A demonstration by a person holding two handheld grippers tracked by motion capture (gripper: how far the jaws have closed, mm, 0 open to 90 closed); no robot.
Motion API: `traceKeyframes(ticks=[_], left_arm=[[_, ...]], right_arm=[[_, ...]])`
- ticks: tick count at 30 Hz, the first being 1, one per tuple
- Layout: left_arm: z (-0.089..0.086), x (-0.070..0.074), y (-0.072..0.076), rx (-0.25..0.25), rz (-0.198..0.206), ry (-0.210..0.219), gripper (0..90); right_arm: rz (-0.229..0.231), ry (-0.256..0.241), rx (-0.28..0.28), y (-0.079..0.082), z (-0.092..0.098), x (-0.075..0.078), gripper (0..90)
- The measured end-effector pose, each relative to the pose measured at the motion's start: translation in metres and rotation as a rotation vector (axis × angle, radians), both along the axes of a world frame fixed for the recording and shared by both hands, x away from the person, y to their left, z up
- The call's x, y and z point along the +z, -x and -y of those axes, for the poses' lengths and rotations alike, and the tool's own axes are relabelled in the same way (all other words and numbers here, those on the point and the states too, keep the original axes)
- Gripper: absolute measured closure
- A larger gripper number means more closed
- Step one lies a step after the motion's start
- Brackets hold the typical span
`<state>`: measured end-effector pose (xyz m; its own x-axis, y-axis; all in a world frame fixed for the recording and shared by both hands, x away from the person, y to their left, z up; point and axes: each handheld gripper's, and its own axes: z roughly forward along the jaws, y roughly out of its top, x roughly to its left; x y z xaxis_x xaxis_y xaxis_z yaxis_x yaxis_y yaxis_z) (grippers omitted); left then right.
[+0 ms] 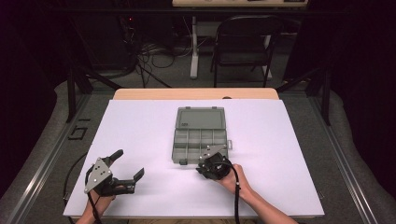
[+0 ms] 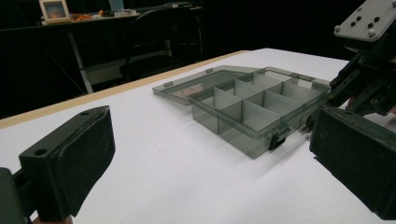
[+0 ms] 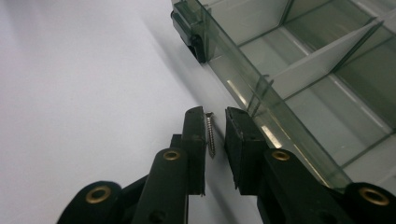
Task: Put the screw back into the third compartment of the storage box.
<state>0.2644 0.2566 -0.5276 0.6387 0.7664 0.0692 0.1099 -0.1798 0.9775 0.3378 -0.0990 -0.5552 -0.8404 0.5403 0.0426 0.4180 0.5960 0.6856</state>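
A smoky grey compartment box (image 1: 200, 140) lies open mid-table, its lid (image 1: 200, 118) flat behind it; the compartments look empty. My right gripper (image 1: 208, 161) sits at the box's front edge, to the right of the black latch (image 3: 189, 32). Its jaws stand narrowly open around a small metal screw (image 3: 210, 133). The screw rests against the left pad (image 3: 195, 135), and a gap shows to the other pad. My left gripper (image 1: 130, 163) lies wide open on the white surface at front left, holding nothing. In the left gripper view, the box (image 2: 252, 105) shows between the left gripper's (image 2: 210, 135) pads.
A white sheet (image 1: 140, 126) covers the table, with a wooden strip (image 1: 196, 94) at the far edge. A black folding chair (image 1: 243, 42) and floor cables (image 1: 159, 56) lie beyond. My right gripper (image 2: 369, 70) also appears at the right of the left gripper view.
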Motion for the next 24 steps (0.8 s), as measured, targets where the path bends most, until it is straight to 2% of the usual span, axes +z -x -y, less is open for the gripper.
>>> traceKeyframes(ticks=[1,7,12,24], left_arm=[[0.0,0.0,0.0,-0.001,-0.002,0.0,0.1],[0.0,0.0,0.001,0.0,0.001,0.001,0.1],[0.0,0.0,0.001,0.002,0.0,0.002,0.1],[-0.001,0.0,0.001,0.002,0.001,0.005,0.1]], right_arm=[[-0.012,0.005,0.002,0.0,0.0,-0.001,78.3],[-0.017,0.002,0.01,0.001,-0.002,-0.001,87.4],[-0.018,0.012,0.017,0.001,-0.002,0.0,88.2],[0.004,-0.019,0.021,0.003,0.0,0.012,88.5]])
